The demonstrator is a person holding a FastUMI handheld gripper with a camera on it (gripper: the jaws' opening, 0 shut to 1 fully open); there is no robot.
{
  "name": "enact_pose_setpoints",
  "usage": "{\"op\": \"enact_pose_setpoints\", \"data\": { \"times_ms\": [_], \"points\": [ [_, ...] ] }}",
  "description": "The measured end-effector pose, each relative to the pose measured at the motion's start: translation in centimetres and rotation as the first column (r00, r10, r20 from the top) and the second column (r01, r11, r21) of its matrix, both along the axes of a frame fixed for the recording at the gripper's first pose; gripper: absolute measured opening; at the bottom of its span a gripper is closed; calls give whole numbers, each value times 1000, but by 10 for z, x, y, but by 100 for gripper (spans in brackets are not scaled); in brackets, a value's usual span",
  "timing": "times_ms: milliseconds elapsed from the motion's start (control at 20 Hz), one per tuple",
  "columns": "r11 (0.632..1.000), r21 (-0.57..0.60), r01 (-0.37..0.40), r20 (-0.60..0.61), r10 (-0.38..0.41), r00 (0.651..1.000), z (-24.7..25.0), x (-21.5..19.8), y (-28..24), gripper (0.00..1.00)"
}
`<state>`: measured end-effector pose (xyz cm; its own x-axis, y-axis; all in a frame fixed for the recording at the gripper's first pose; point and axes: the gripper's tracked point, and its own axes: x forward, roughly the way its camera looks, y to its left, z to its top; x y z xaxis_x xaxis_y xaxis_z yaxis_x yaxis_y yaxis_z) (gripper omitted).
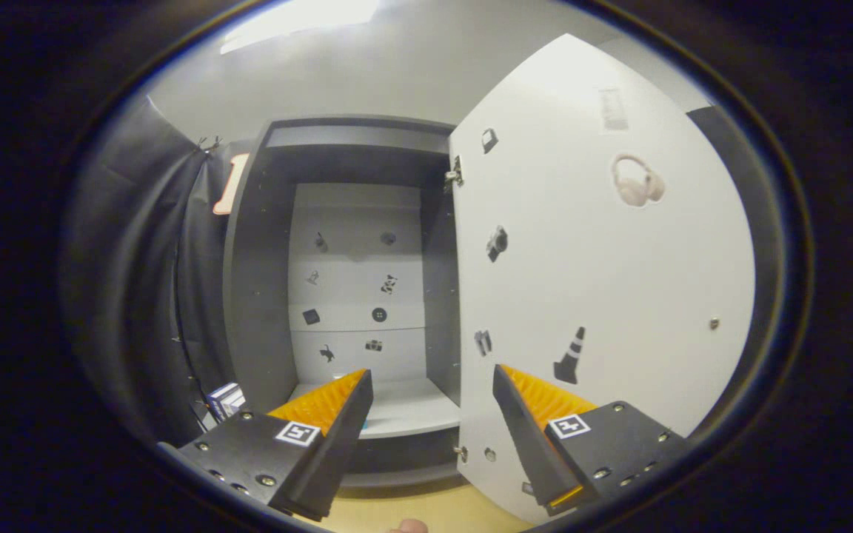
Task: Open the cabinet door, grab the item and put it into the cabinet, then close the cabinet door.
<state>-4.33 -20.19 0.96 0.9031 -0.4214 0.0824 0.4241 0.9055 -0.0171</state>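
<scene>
The dark cabinet (256, 296) stands ahead of me with its white door (619, 281) swung wide open to the right, inner face toward me. Small picture stickers dot the door and the cabinet's white back panel (356, 296). A pale shelf (404, 411) at the bottom of the opening lies bare, just beyond my fingertips. My gripper (432, 381) is open, nothing between its fingers; the left finger (338, 403) points into the opening and the right finger (530, 414) sits in front of the door's lower part. The door's lower hinge edge falls between the fingers.
Black cloth (138, 259) hangs along the left of the cabinet. A small blue-and-white box (226, 400) sits low beside the cabinet's left wall. A wooden surface (426, 511) lies below the cabinet, with a fingertip (408, 526) of a person at its near edge.
</scene>
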Motion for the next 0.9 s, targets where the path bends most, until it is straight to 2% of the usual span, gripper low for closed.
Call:
{"op": "enact_pose_setpoints", "data": {
  "times_ms": [450,900],
  "points": [
    [988,12,157,59,-157,986,17,-99,-53,96],
    [934,49,355,164,-358,919,39,-193,-120,96]
  ]
}}
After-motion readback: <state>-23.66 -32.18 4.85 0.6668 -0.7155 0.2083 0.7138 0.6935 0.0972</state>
